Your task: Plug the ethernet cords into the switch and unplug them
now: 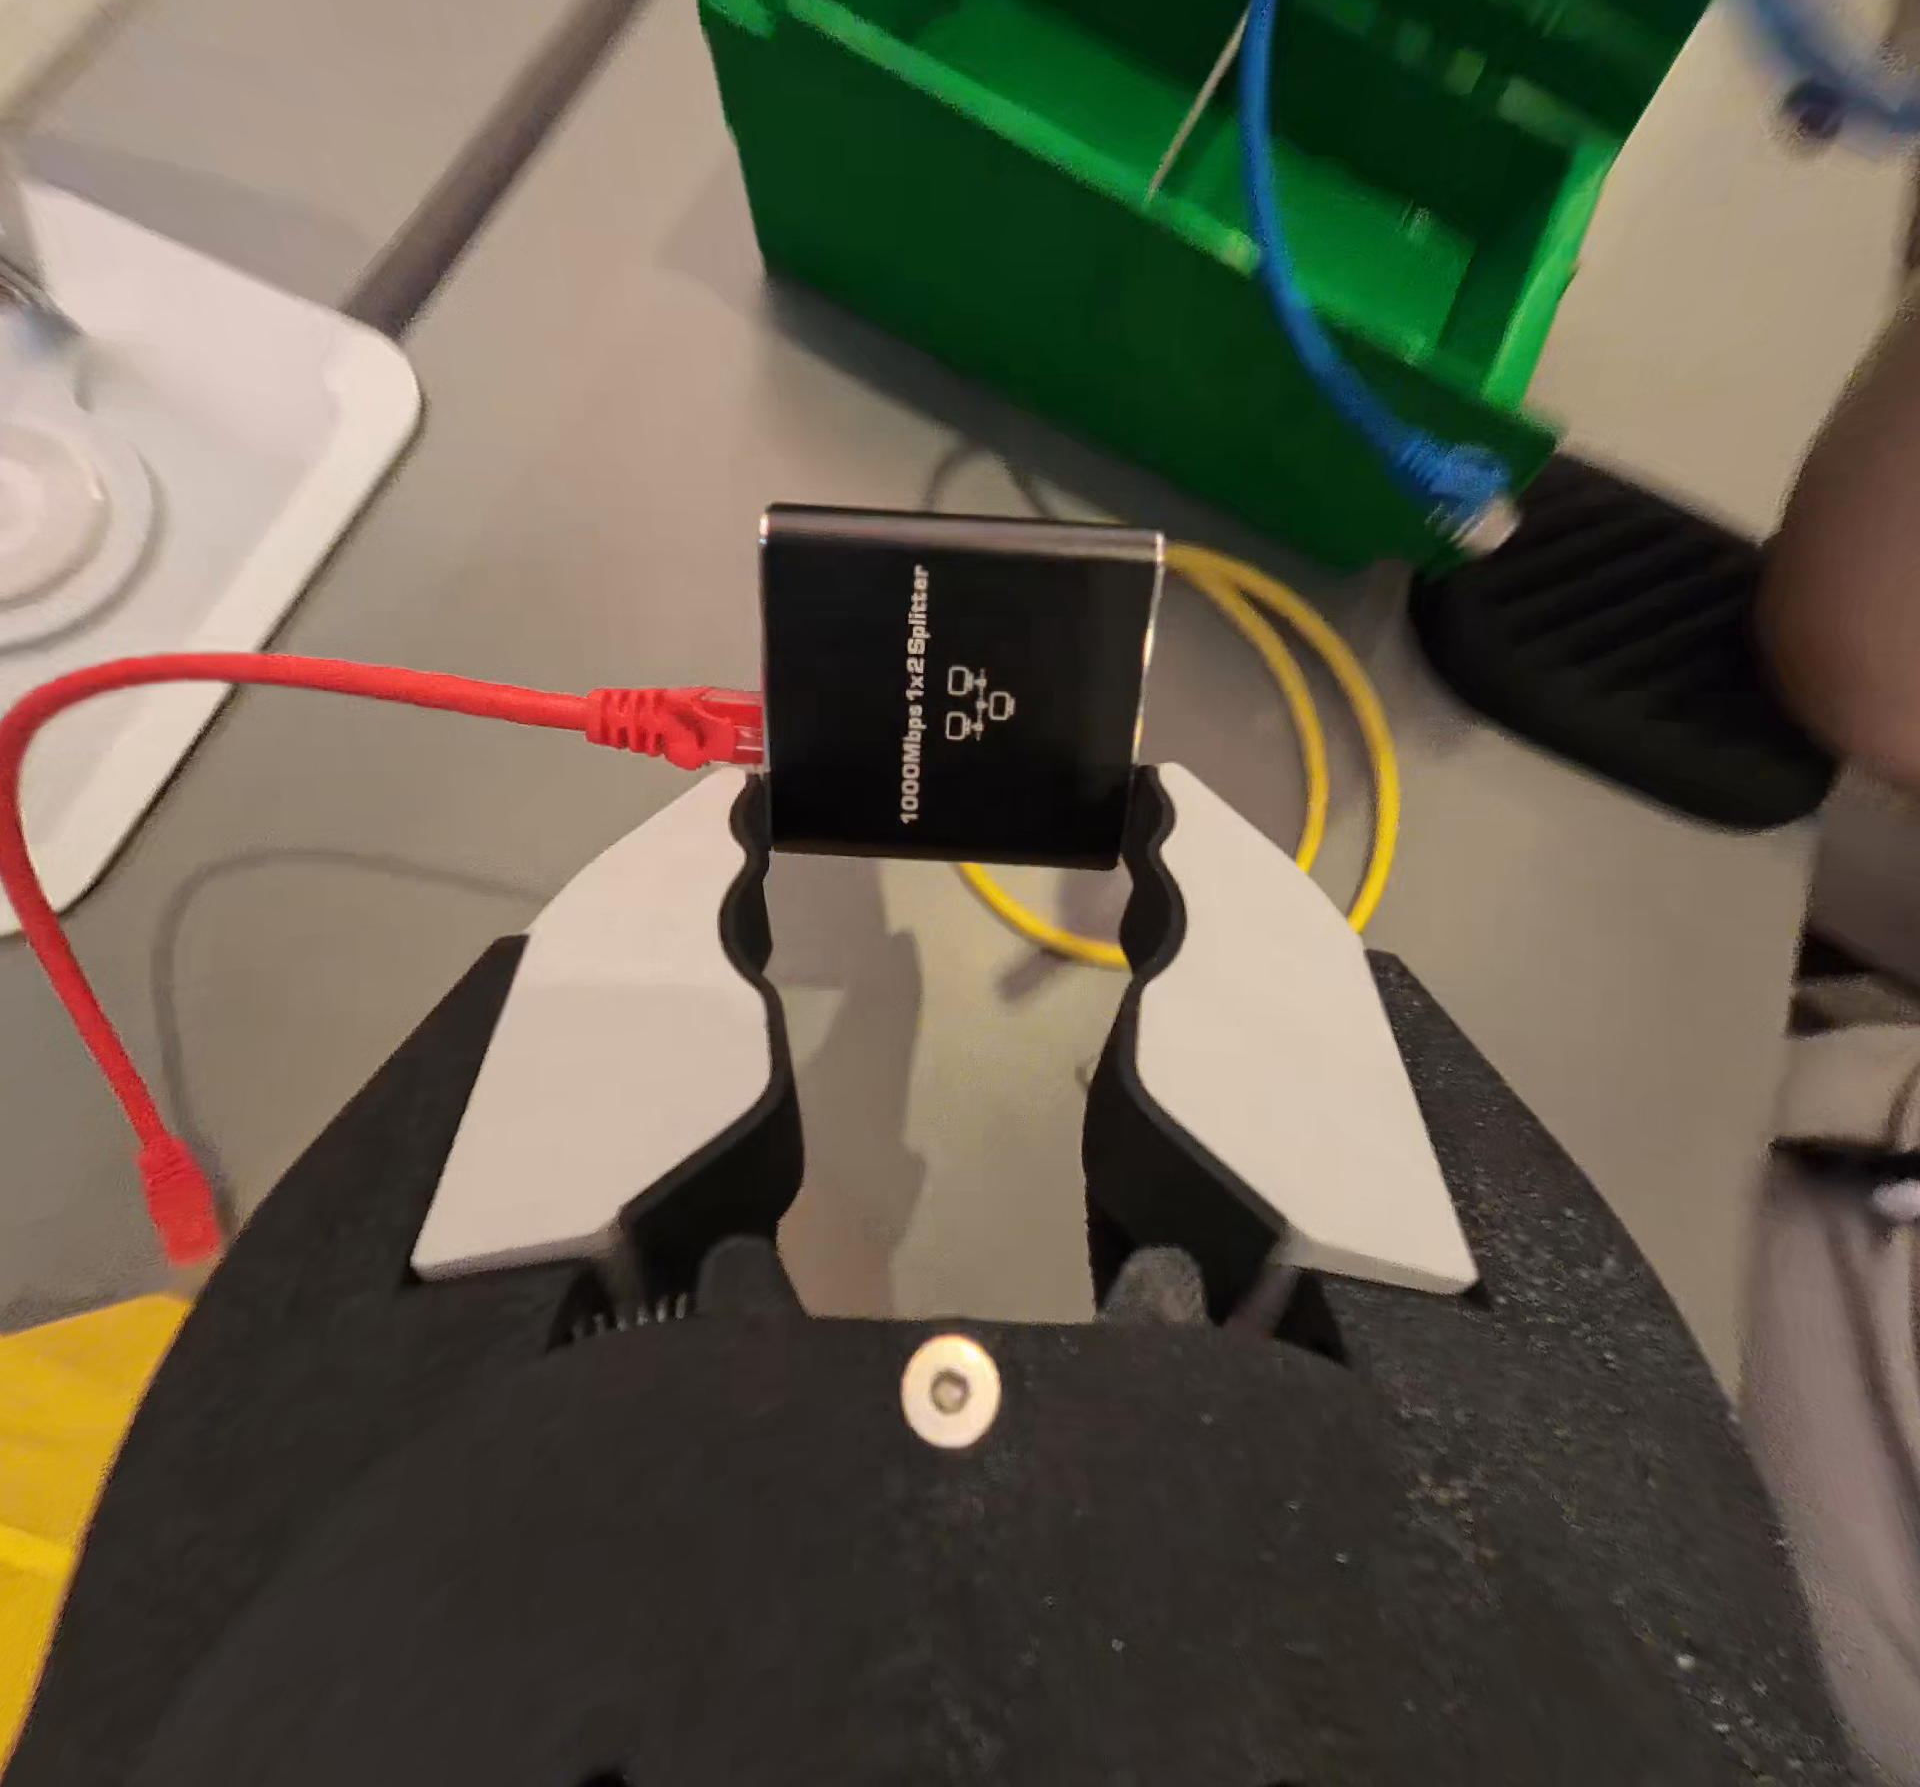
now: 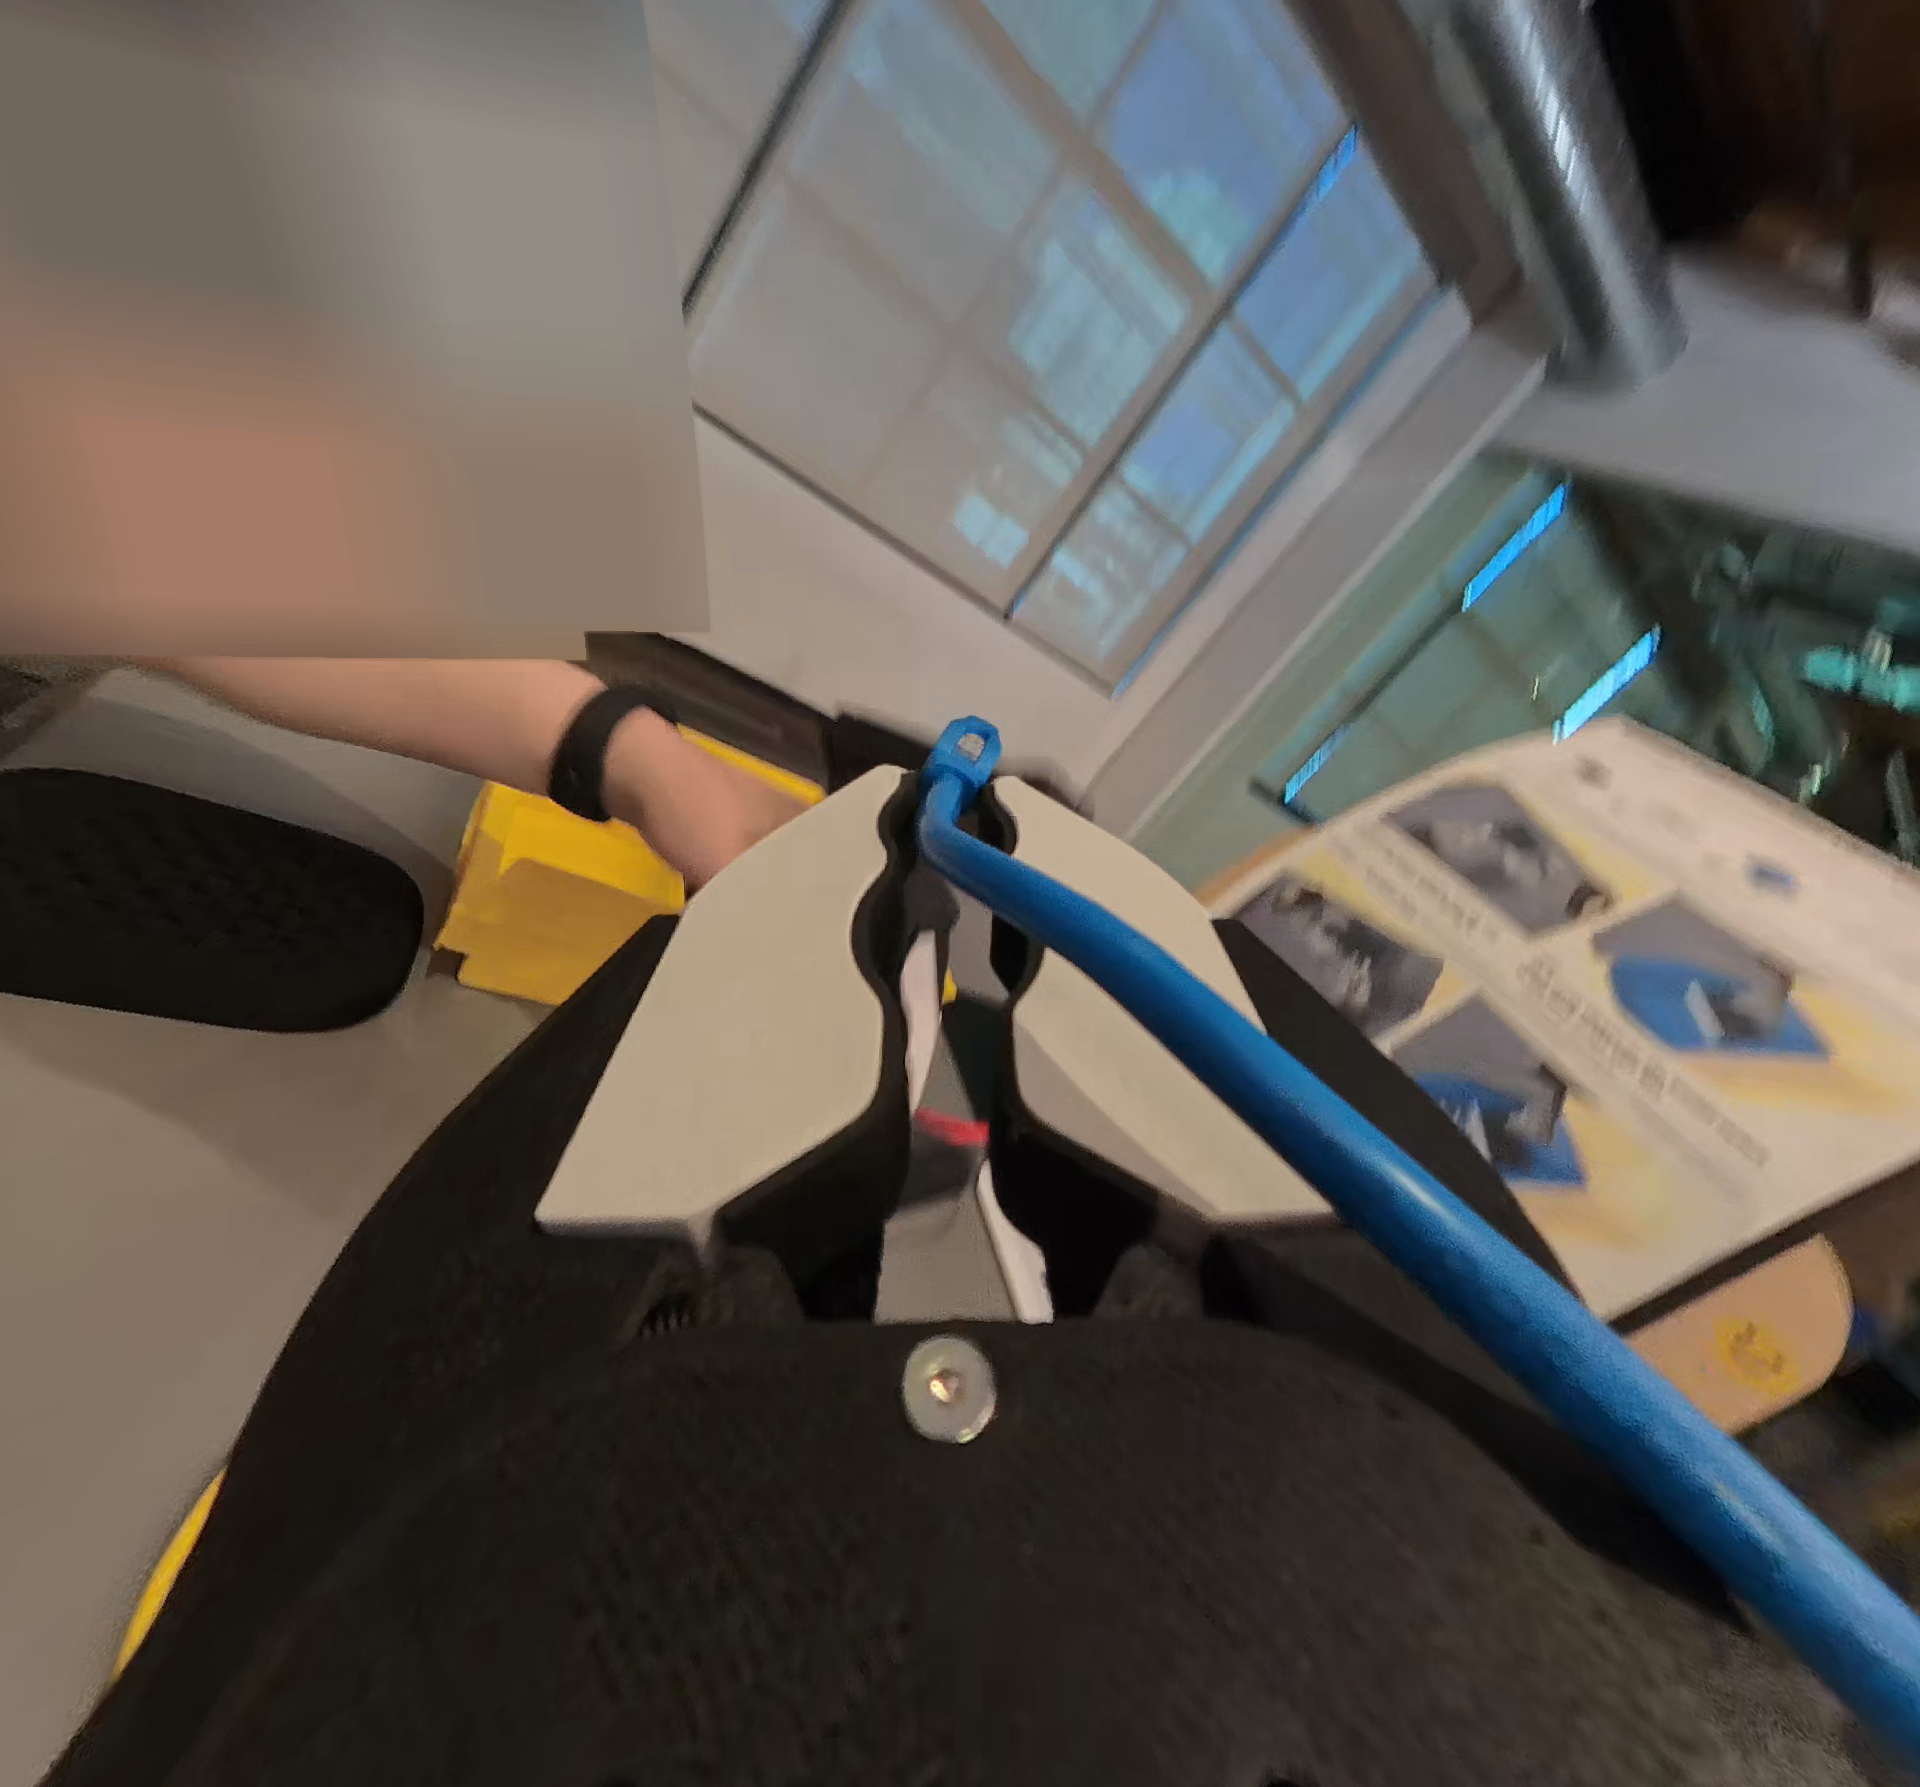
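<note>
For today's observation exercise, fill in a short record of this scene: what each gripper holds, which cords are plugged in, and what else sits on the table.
Left gripper: shut on the black switch
Right gripper: shut on the blue cord near its plug
Red cord: plugged into the switch's left side, other end free
Yellow cord: coiled on the table behind the switch
Green bin: open, divided, behind the switch

Black grippers [image 1: 945, 802]; grey fingers [image 1: 623, 1031]

Black switch [image 1: 951, 688], red cord [image 1: 416, 688] plugged in
</note>
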Motion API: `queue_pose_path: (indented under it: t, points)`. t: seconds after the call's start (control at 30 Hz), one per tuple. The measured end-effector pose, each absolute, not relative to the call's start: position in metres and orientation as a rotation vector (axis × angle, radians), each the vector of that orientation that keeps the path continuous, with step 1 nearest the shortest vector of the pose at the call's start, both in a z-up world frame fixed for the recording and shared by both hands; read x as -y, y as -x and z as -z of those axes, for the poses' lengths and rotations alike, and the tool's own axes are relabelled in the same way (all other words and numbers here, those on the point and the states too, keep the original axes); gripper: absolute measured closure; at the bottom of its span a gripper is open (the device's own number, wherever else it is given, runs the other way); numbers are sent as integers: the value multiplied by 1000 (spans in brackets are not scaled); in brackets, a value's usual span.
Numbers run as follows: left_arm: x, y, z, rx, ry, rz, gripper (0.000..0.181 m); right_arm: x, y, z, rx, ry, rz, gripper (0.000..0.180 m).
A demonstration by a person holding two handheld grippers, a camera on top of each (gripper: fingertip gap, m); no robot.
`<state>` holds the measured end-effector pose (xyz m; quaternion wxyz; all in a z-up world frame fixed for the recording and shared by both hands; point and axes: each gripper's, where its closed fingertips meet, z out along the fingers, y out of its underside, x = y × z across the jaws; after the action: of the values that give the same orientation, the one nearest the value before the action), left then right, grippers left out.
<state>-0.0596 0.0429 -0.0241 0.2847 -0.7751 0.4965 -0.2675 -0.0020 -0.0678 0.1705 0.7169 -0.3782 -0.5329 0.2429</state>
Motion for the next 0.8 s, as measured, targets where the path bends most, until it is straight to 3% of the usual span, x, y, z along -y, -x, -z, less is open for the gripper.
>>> queue_pose_path:
  t: [0.27,0.8]
  points:
    - [-37,68,-58,-898,1835,1153,115,23,39,-129,1223,1054,-326,168]
    - [-39,78,-55,-856,1825,1156,115,4,74,-95,1338,1006,157,168]
